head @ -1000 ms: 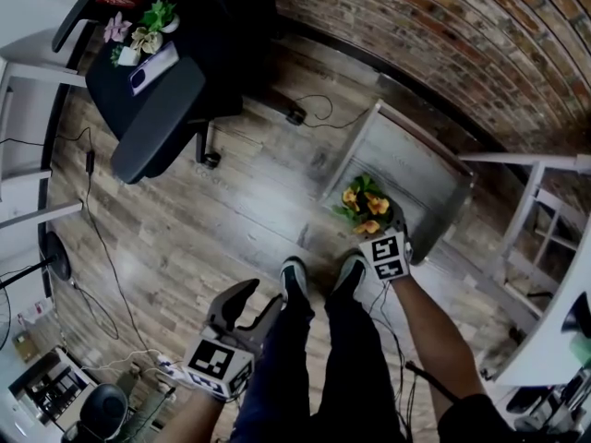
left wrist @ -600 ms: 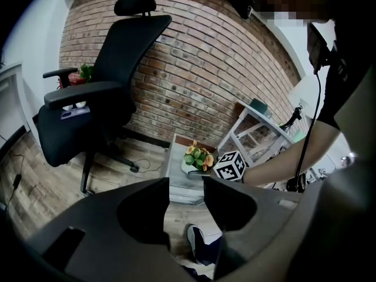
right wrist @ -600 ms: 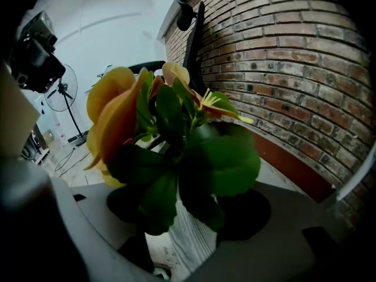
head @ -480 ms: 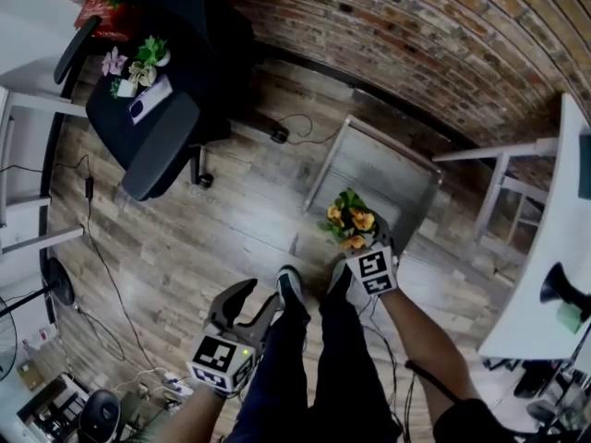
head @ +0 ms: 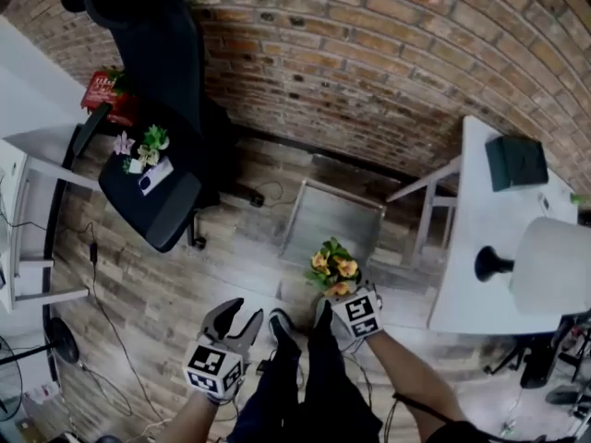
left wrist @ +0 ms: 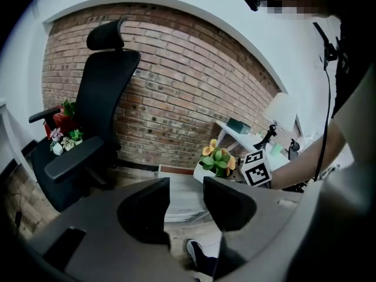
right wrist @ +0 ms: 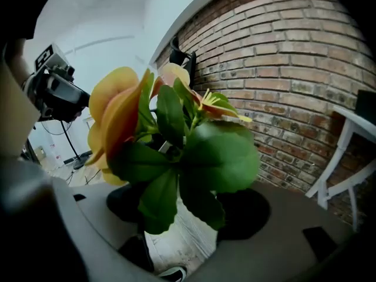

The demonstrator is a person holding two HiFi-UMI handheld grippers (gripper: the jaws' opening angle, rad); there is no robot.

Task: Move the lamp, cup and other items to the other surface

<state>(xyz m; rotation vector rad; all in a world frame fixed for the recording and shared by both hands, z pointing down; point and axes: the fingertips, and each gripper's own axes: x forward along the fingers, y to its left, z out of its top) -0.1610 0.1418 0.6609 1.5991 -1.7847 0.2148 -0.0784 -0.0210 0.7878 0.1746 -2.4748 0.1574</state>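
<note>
My right gripper (head: 340, 293) is shut on a potted plant with orange flowers (head: 332, 266), carried above the floor in front of my feet. In the right gripper view its leaves (right wrist: 176, 151) fill the space between the jaws and hide the pot. The left gripper (head: 242, 314) hangs lower left, open and empty (left wrist: 187, 187). From it I see the plant (left wrist: 217, 157) and the right gripper's marker cube (left wrist: 257, 168). A lamp with a white shade (head: 552, 268) stands on the white table (head: 462, 284) at the right. A small flower pot (head: 143, 146) sits on the black office chair (head: 162, 201).
A low grey metal table (head: 319, 212) stands by the brick wall (head: 369, 63), just beyond the plant. A dark box (head: 517, 161) lies on the white table. A red item (head: 103, 90) sits behind the chair. Cables run over the wooden floor at left.
The view has swung up toward the brick wall, and the white table with the lamp has come into sight at right. The right gripper still carries the plant. The chair now lies farther off.
</note>
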